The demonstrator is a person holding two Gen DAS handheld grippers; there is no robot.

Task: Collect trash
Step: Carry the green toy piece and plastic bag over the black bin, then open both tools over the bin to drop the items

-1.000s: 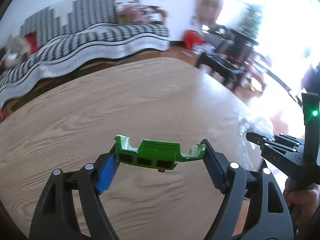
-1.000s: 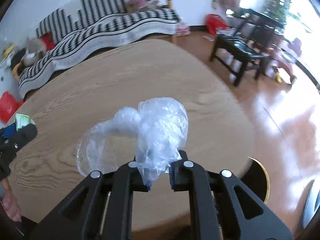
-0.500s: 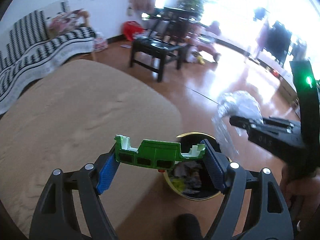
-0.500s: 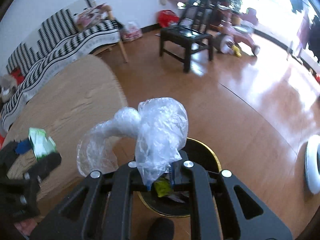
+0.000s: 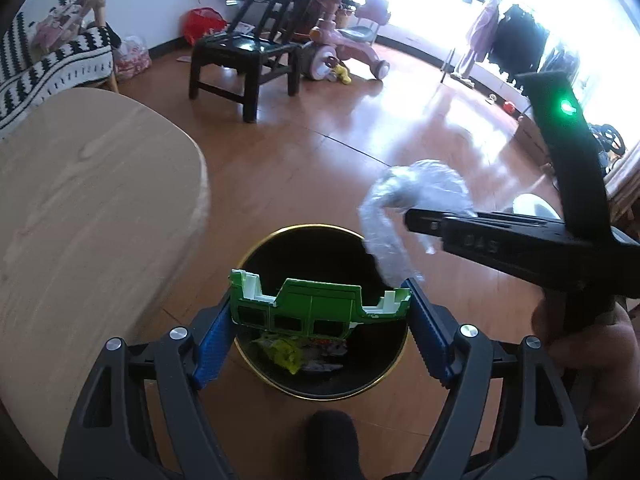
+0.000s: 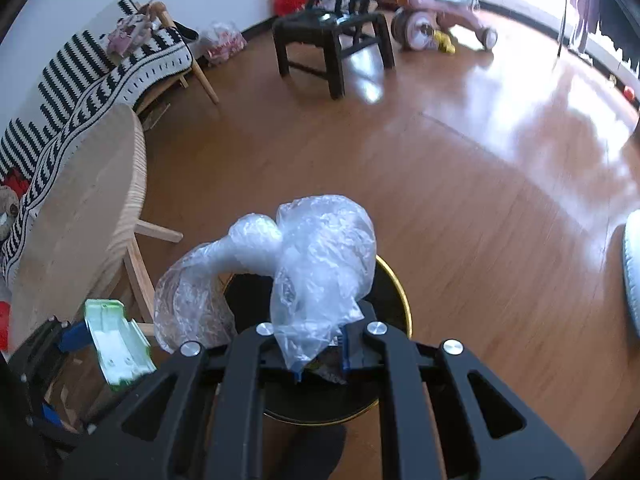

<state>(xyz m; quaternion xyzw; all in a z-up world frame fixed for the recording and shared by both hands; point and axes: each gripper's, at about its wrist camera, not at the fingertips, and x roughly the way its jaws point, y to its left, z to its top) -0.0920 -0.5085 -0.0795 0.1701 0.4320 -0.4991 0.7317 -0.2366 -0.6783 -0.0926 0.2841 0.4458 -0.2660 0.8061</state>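
A broken green plastic piece (image 5: 316,308) with white edges is clamped crosswise between the blue pads of my left gripper (image 5: 320,316), directly over a round black bin with a gold rim (image 5: 256,248) on the floor. The bin holds yellow and mixed wrappers (image 5: 286,354). My right gripper (image 6: 320,354) is shut on a crumpled clear plastic bag (image 6: 316,260), which hangs over the same bin's gold rim (image 6: 400,292). In the left wrist view the bag (image 5: 404,208) hangs at the bin's right edge. The green piece (image 6: 116,344) shows at lower left in the right wrist view.
A round wooden table (image 5: 80,208) stands left of the bin, its legs (image 6: 140,264) close by. A black chair (image 5: 248,48), a pink tricycle (image 5: 344,52) and a striped sofa (image 6: 80,80) lie farther off. A white round object (image 6: 632,272) sits on the floor at right.
Both grippers swung from over the table to above the floor bin and tipped downward, each keeping its load. The bin came fully under them.
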